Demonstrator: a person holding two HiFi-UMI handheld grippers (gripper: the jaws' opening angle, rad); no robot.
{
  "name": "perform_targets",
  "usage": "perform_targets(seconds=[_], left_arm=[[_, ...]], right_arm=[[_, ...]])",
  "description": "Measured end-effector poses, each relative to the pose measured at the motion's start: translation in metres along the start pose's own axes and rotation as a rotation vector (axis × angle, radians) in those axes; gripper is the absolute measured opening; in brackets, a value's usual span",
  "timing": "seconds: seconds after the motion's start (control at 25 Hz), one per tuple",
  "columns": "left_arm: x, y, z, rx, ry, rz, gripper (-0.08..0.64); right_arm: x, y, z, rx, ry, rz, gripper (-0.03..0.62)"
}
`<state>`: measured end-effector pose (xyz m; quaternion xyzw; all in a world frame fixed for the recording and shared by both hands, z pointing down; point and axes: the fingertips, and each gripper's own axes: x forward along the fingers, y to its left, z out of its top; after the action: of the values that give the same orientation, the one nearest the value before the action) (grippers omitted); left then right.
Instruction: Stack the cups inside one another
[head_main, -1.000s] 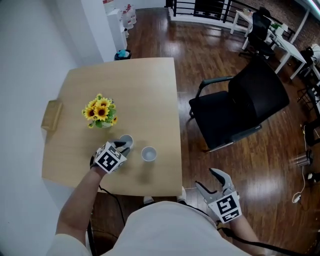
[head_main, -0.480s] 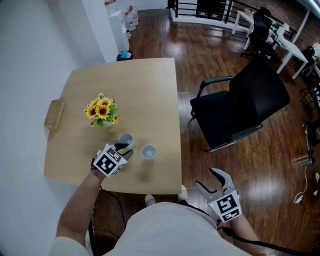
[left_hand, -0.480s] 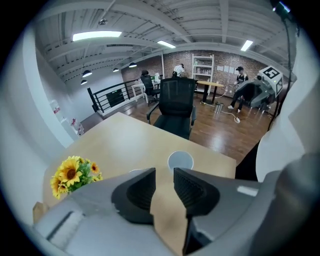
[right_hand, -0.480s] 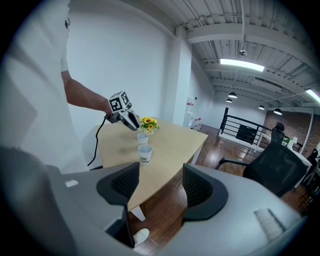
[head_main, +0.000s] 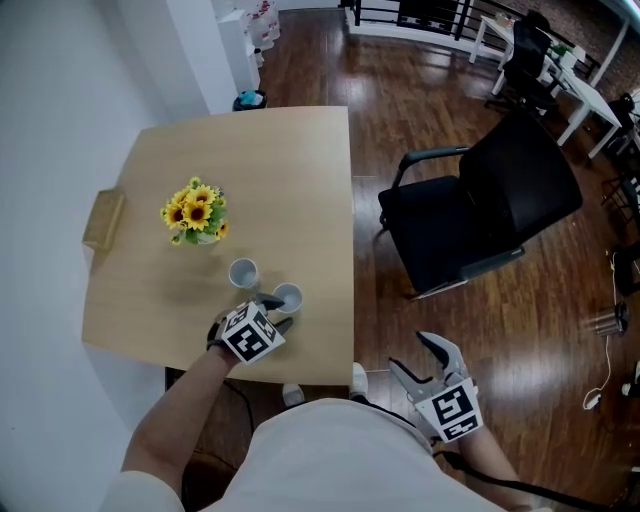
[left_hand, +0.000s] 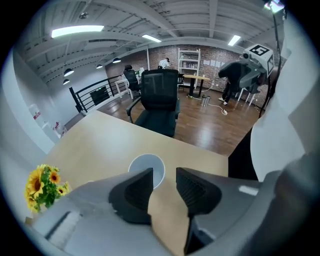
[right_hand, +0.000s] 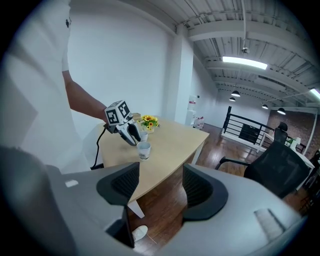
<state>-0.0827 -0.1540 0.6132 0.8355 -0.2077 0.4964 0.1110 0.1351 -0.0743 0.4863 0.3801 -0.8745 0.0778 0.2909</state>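
Two small white cups stand on the light wooden table (head_main: 290, 170). One cup (head_main: 243, 271) stands free near the sunflowers. The other cup (head_main: 287, 297) (left_hand: 146, 169) (right_hand: 144, 150) is nearer the table's front edge. My left gripper (head_main: 277, 311) (left_hand: 164, 175) hangs tilted down just short of this second cup. Its jaws are opening and only bare table shows between them; the cup's rim sits just past the fingertips. My right gripper (head_main: 425, 365) (right_hand: 160, 187) is off the table, over the floor at the lower right, open and empty.
A pot of sunflowers (head_main: 195, 212) (left_hand: 44, 186) stands left of the cups. A small wooden piece (head_main: 103, 221) lies at the table's left edge. A black office chair (head_main: 490, 215) stands on the wood floor to the right of the table.
My left gripper was around the cup near the flowers. It has let go of it, opened wider and moved right and toward me, up to the other cup. The right gripper stayed put.
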Motion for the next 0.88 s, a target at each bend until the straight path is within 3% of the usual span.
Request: perform_targets(seconds=[0.24,0.36,0.44,0.64,0.88], left_arm=[[0.028,0.0,-0.011,0.024,0.101,0.034,0.137],[0.035,0.004,-0.015,0.055,0.128,0.063,0.088],[0.038,0.004,-0.013,0.071,0.13,0.077,0.018],[0.028,-0.002,-0.005,0.086,0.12,0.073,0.014],[-0.024,0.004,0.013,0.095,0.051,0.113,0.014]], right_arm=[[-0.003,-0.016,-0.009,0.01,0.009,0.001,0.281],[-0.003,-0.02,-0.012,0.012,0.008,0.005,0.281],[-0.003,-0.025,-0.015,0.007,0.017,0.006,0.281],[-0.002,-0.028,-0.015,0.019,0.003,0.014,0.281],[0.01,-0.02,-0.008,-0.009,0.002,0.043,0.281]])
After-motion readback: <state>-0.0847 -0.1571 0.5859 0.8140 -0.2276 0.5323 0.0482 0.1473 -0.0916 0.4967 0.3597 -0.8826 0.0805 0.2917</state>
